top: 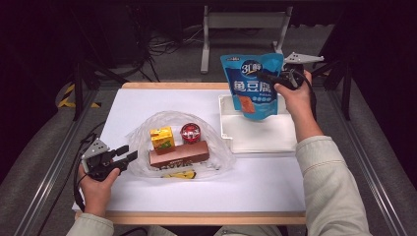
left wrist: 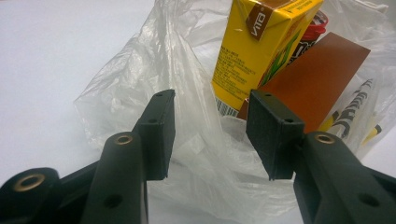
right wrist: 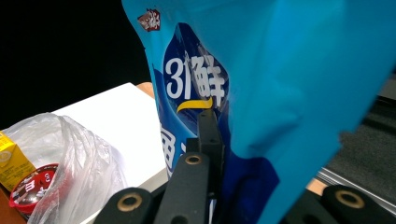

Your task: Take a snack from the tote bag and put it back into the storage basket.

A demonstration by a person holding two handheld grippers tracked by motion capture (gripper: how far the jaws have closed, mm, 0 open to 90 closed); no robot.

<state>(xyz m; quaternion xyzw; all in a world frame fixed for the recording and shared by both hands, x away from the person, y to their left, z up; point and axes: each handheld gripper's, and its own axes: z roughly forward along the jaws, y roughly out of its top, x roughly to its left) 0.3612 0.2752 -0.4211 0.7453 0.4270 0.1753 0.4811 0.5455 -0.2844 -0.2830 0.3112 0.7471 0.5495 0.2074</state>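
High view: your right hand is raised above the far right of the desk, forearm running up from the lower right corner in a pale sleeve, wrist bent so that the right gripper points leftward. Its jaws are pressed together on the right edge of a blue snack pouch, which hangs upright in the air over a white tray lying at the right of the desk. Your left hand rests low at the near left edge, the left gripper lying almost level and aimed rightward at a clear plastic bag. On the opened bag stand a yellow drink carton and a red-lidded cup, with a brown box lying just in front of both. Left gripper view: the two black jaws stand spread, partway apart, with crumpled film of the plastic bag between and beyond them; the pads do not press on it. The yellow drink carton stands just behind, the brown box to its right. Right gripper view: the jaws pinch the blue snack pouch, one jaw lying flat against its printed face; below left lie the plastic bag and the red-lidded cup.
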